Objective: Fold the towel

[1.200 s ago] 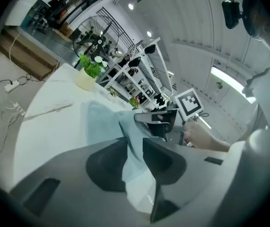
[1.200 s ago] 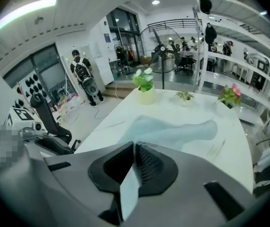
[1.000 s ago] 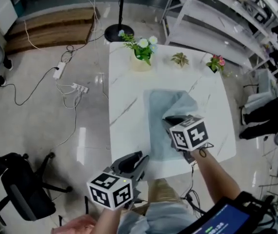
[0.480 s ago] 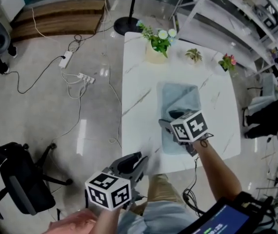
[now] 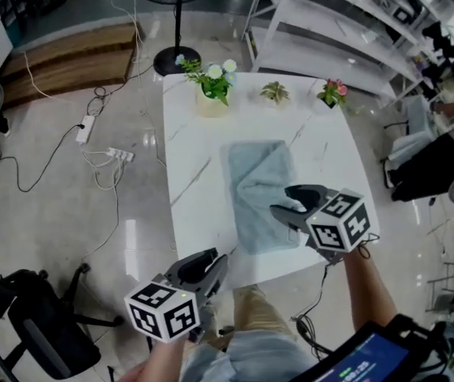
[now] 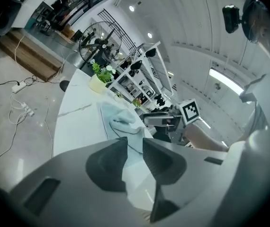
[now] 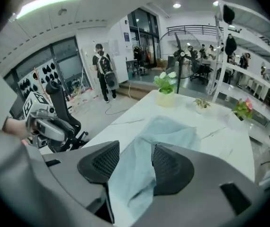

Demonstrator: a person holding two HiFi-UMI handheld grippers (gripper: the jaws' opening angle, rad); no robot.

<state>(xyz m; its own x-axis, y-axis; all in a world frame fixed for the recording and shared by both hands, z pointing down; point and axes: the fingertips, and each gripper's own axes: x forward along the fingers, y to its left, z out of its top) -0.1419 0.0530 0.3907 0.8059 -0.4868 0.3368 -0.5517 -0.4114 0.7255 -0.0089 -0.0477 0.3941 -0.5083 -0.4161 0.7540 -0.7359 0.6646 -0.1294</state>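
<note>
The white marble table (image 5: 187, 205) carries a pale-blue towel (image 5: 257, 185) and three potted plants (image 5: 275, 94) along its far edge.

The right tool (image 5: 283, 200), its jaws opening over the towel (image 5: 257, 173) without pressing it, covers part of the towel's right edge in the head view. With its marker cube it also covers the lower right of the desk (image 5: 191, 157). In the right gripper view the towel's near end disappears under the tool's body. The fan (image 5: 176, 22) is cut by the upper edge, the office chair (image 5: 32, 321) by the lower left corner. Print on the screen (image 5: 366, 360) at lower right is unreadably small.
</note>
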